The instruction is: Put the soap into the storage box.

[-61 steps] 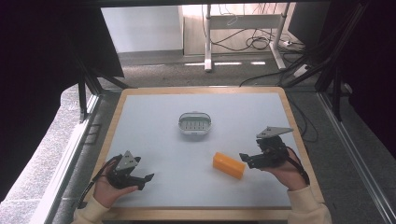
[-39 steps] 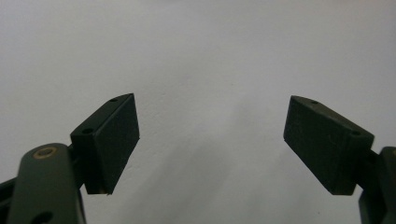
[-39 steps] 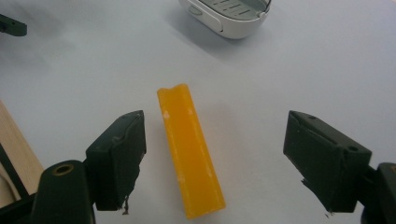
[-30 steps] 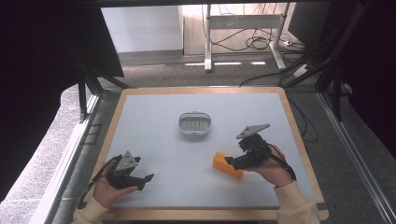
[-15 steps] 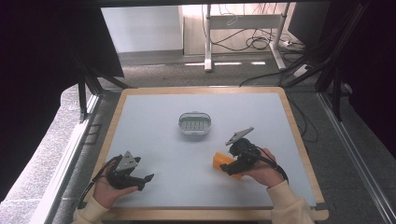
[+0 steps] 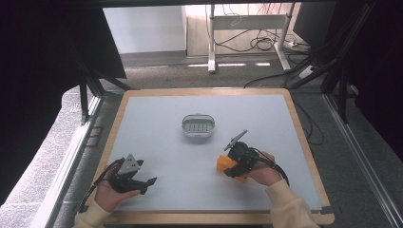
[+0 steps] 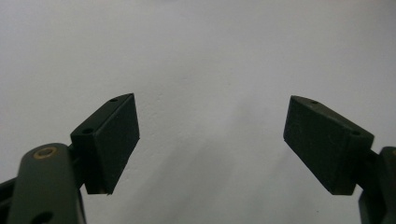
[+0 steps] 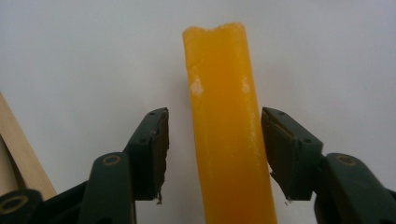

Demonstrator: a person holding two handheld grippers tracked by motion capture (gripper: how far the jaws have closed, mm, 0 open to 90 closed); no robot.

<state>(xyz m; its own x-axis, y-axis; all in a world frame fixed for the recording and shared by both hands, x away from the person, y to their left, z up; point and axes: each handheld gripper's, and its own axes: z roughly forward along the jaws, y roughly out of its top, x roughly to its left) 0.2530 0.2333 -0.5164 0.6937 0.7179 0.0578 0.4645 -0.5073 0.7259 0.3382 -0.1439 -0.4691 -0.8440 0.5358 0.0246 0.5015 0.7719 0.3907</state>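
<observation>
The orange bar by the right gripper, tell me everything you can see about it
The orange bar is a long, narrow block with rounded edges, smooth and slightly waxy looking, like soap, with a few pale scuffs and a small notch at its far end. It lies flat on the grey table top, toward the near right, in front of the small oval dish. The right gripper straddles it; its jaws have just been closing, the right pad about touching and a gap remaining at the left pad.

the long orange plastic block (image 8: 229,135) runs off the right gripper view's bottom edge (in the high view the right gripper (image 6: 236,166) covers its right half).
</observation>
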